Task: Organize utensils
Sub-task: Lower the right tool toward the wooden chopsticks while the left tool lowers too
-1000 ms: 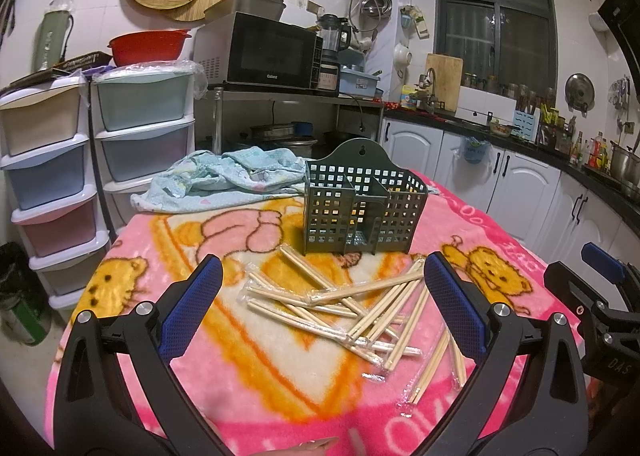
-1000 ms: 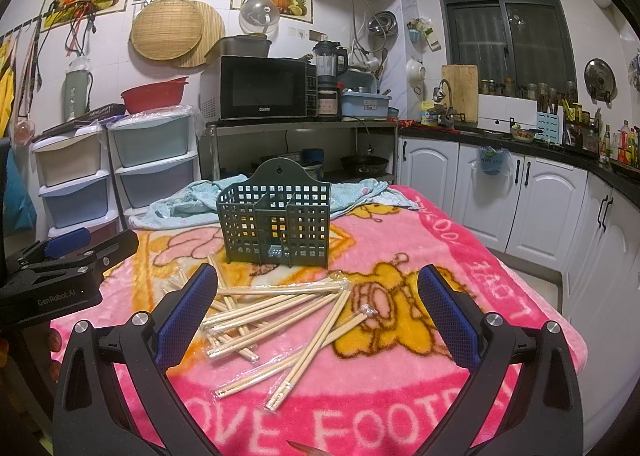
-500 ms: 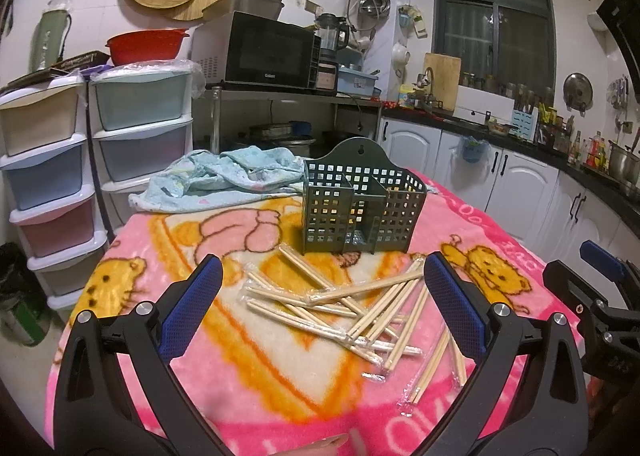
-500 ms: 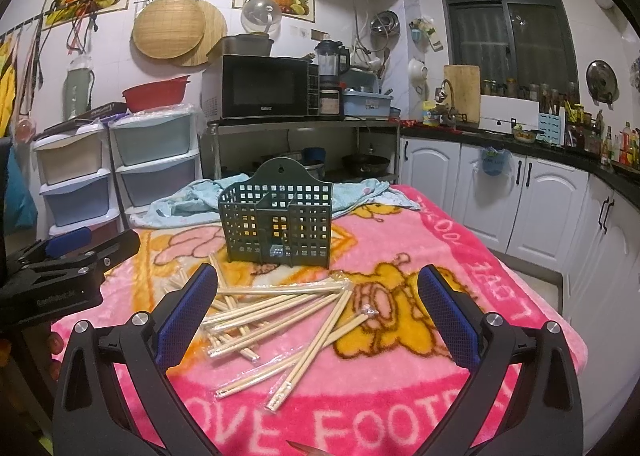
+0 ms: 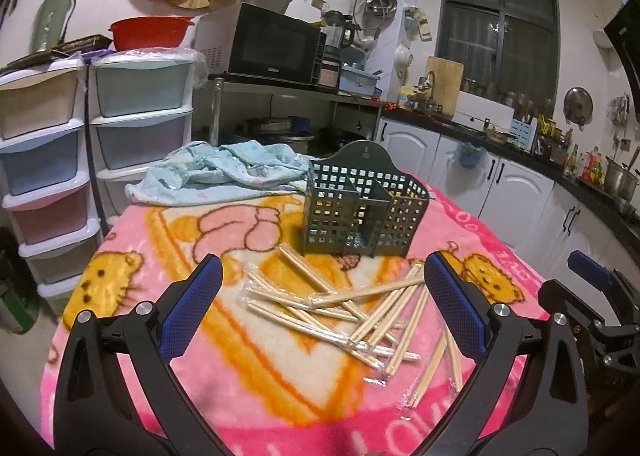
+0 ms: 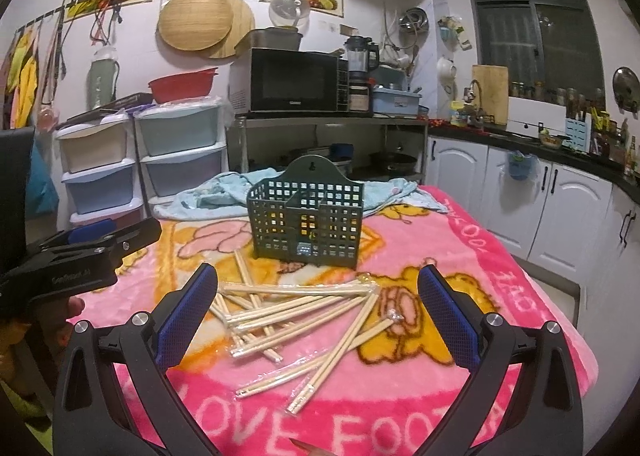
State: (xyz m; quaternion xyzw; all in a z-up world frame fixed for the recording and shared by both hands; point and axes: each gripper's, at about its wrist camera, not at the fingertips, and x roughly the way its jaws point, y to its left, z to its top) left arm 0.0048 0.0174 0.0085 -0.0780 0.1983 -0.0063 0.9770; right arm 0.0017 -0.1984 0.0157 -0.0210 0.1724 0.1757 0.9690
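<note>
Several pairs of wooden chopsticks in clear wrappers (image 5: 352, 308) lie scattered on a pink cartoon blanket; they also show in the right wrist view (image 6: 296, 312). A dark green lattice utensil basket (image 5: 360, 212) stands upright just behind them, empty, and shows in the right wrist view too (image 6: 306, 222). My left gripper (image 5: 320, 296) is open and empty, hovering above the near side of the pile. My right gripper (image 6: 316, 300) is open and empty, also above the pile. Each gripper shows at the edge of the other's view.
A crumpled light-blue towel (image 5: 224, 172) lies on the table behind the basket. Stacked plastic drawers (image 5: 140, 124) stand at the left. A microwave on a metal shelf (image 5: 272, 44) and white kitchen cabinets (image 5: 512, 192) line the back and right.
</note>
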